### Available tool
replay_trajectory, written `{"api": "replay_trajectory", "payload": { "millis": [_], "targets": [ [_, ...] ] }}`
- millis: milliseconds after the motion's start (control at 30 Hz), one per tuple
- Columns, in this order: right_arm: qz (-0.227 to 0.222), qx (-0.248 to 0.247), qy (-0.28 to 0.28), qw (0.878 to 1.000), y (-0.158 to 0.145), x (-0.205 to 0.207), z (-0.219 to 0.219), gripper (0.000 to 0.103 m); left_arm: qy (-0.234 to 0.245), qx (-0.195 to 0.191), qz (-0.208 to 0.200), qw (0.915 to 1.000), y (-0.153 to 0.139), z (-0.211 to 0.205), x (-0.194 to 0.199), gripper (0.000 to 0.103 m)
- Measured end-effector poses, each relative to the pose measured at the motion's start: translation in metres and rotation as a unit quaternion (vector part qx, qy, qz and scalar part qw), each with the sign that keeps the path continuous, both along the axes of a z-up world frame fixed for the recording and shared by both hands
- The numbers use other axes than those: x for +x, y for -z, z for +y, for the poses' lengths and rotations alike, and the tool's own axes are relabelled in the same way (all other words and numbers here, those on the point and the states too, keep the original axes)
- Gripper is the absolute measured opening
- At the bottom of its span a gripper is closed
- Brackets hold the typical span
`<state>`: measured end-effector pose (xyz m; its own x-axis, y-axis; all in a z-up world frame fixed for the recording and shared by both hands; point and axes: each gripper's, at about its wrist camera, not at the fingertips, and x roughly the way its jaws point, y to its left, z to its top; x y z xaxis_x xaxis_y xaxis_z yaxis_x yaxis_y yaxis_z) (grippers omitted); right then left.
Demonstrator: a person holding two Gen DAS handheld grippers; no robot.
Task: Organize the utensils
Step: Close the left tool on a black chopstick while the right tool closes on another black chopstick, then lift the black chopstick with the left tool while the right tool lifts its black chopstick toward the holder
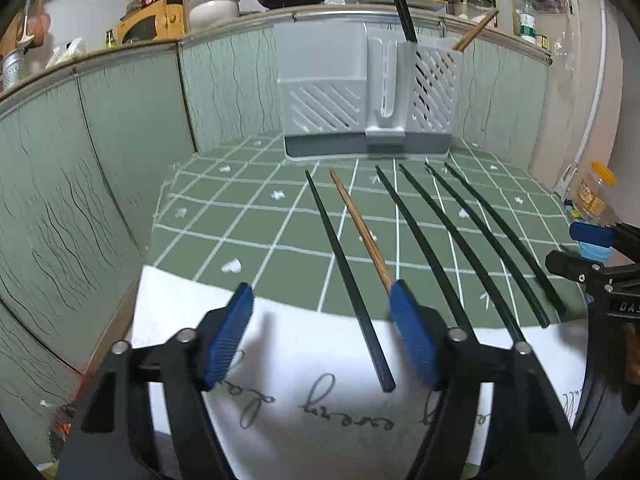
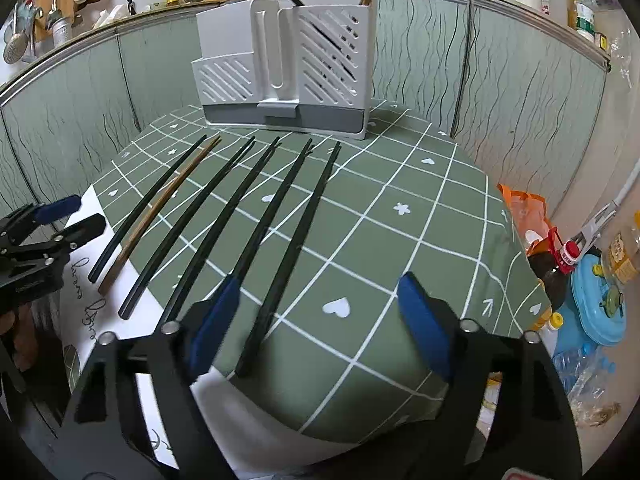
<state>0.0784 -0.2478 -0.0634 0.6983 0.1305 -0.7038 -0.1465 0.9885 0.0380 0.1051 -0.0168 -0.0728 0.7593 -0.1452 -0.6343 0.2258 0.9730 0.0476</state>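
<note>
Lying between the spread left tool (image 1: 322, 308), a black chopstick (image 1: 348, 280), right tool (image 2: 320, 304) likewise spread

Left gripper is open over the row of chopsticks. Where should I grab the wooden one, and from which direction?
Grip the wooden chopstick on its thick near end, which lies by the white cloth. Bring the left gripper down from above, one finger on each side of the shaft. A black chopstick lies close alongside, so keep the fingers narrow.

Table under green grid cloth (image 2: 400, 248) bears: grey utensil holder (image 2: 280, 76), five black chopsticks (image 2: 280, 264), one wooden chopstick (image 2: 160, 208).
</note>
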Motion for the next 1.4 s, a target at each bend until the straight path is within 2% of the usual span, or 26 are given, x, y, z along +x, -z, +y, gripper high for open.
{"api": "replay_trajectory", "payload": {
  "millis": [167, 233, 367, 500, 700, 767, 900, 1133, 1400],
  "targets": [
    [0.003, 0.005, -0.002, 1.000, 0.006, -0.002, 0.005, 0.054, 0.011, 0.000, 0.018, 0.9998, 0.012, -0.006, -0.001, 0.049],
    [0.008, 0.010, -0.002, 1.000, 0.009, -0.001, 0.006, 0.042, 0.012, 0.001, 0.024, 0.9996, 0.016, -0.009, 0.000, 0.045],
    [0.018, 0.024, -0.003, 1.000, 0.014, 0.000, 0.009, 0.033, 0.009, 0.004, 0.019, 0.9998, 0.018, -0.014, -0.001, 0.039],
    [0.014, 0.018, -0.001, 1.000, 0.014, -0.002, 0.014, 0.025, 0.004, 0.004, 0.014, 0.9999, 0.019, -0.018, -0.004, 0.031],
    [0.011, 0.004, 0.014, 1.000, 0.015, -0.006, 0.021, 0.019, -0.016, -0.001, 0.016, 0.9997, 0.018, -0.023, -0.007, 0.025],
    [0.010, 0.002, 0.023, 1.000, 0.015, -0.007, 0.023, 0.018, -0.019, -0.004, 0.018, 0.9996, 0.018, -0.026, -0.008, 0.018],
    [0.009, 0.003, 0.037, 0.999, 0.015, -0.009, 0.025, 0.015, -0.029, 0.001, 0.018, 0.9994, 0.018, -0.032, -0.009, 0.012],
    [0.009, 0.004, 0.052, 0.999, 0.015, -0.009, 0.027, 0.006, -0.031, -0.008, 0.028, 0.9991, 0.015, -0.031, -0.007, 0.008],
    [0.010, 0.013, 0.051, 0.999, 0.014, -0.010, 0.024, 0.006, -0.033, -0.017, 0.035, 0.9987, 0.014, -0.028, -0.006, 0.008]
  ]
}}
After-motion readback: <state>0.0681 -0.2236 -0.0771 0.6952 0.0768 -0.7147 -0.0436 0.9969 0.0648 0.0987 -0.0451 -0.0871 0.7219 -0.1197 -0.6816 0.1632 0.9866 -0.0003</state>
